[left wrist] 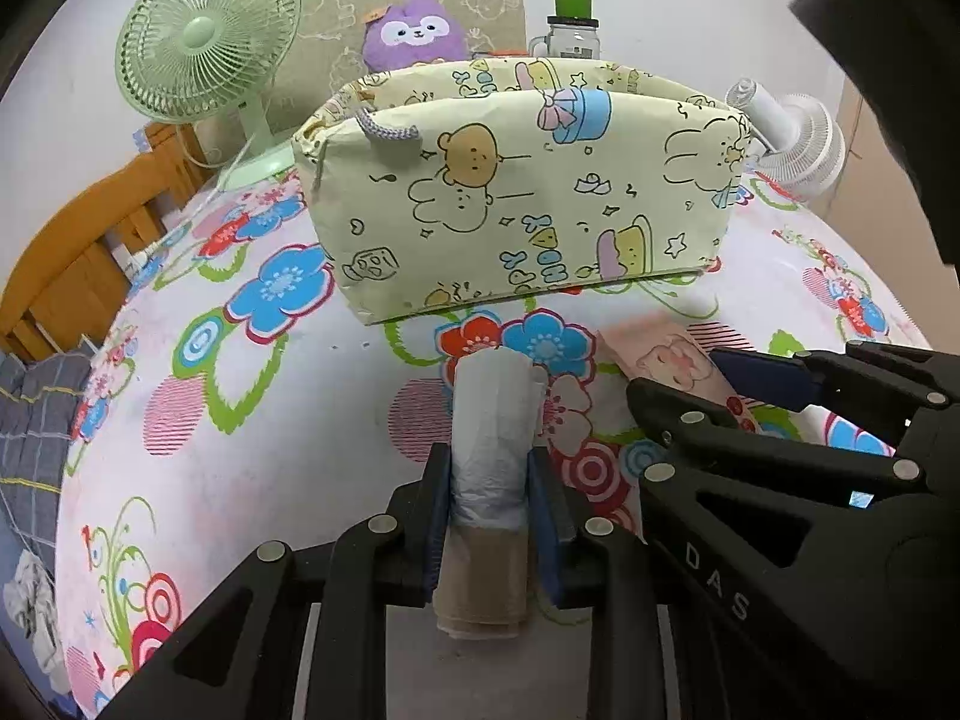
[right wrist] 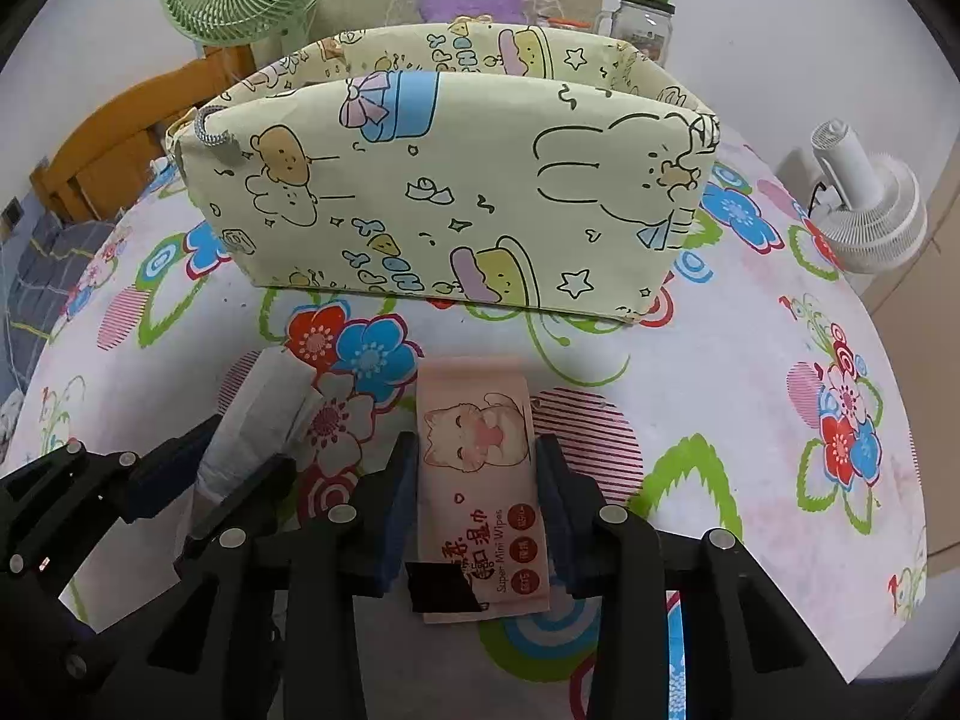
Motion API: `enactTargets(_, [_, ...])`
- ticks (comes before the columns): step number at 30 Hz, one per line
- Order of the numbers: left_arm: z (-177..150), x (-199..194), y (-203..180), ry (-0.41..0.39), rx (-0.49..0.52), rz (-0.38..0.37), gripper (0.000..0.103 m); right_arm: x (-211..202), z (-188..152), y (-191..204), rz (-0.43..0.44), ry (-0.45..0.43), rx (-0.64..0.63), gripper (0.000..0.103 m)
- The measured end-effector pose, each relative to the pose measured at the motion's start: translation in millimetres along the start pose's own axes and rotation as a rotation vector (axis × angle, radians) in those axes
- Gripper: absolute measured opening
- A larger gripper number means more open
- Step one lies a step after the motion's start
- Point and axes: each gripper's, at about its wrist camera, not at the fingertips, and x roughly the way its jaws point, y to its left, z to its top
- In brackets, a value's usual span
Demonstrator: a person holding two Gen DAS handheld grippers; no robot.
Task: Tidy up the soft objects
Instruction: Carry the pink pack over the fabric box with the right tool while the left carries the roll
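Both claws low, level | left claw (left wrist: pixel 489 516) grips bag roll (left wrist: pixel 495 432) | right claw (right wrist: pixel 474 504) grips wipes pack (right wrist: pixel 477 450)

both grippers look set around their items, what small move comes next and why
Probably lift both straight up, then carry them toward the fabric storage bin. The left gripper is clamped on the roll of plastic bags and the right gripper on the pack of wet wipes; both items appear to rest on the floral tablecloth, and the open-topped bin stands just beyond.

Home bedroom: floral tablecloth (left wrist: pixel 288 420), plush toy (left wrist: pixel 414 33), desk fan (left wrist: pixel 207 36), wooden bed frame (left wrist: pixel 78 252)
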Motion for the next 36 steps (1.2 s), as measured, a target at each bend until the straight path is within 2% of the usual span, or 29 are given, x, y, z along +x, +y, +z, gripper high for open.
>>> enactTargets(3, [0.8, -0.3, -0.3, 0.011, -0.011, -0.024, 0.024, -4.3, 0.8, -0.5, -0.002, -0.011, -0.008, 0.041])
enactTargets(15, [13.2, -19.9, -11.3, -0.034, -0.013, -0.012, 0.024, -34.0, 12.6, -11.1, -0.008, -0.077, -0.007, 0.041])
enactTargets(36, [49.6, -78.8, -22.1, -0.165, -0.006, -0.005, 0.024, -103.6, 35.7, -31.1, 0.002, -0.233, 0.015, 0.041])
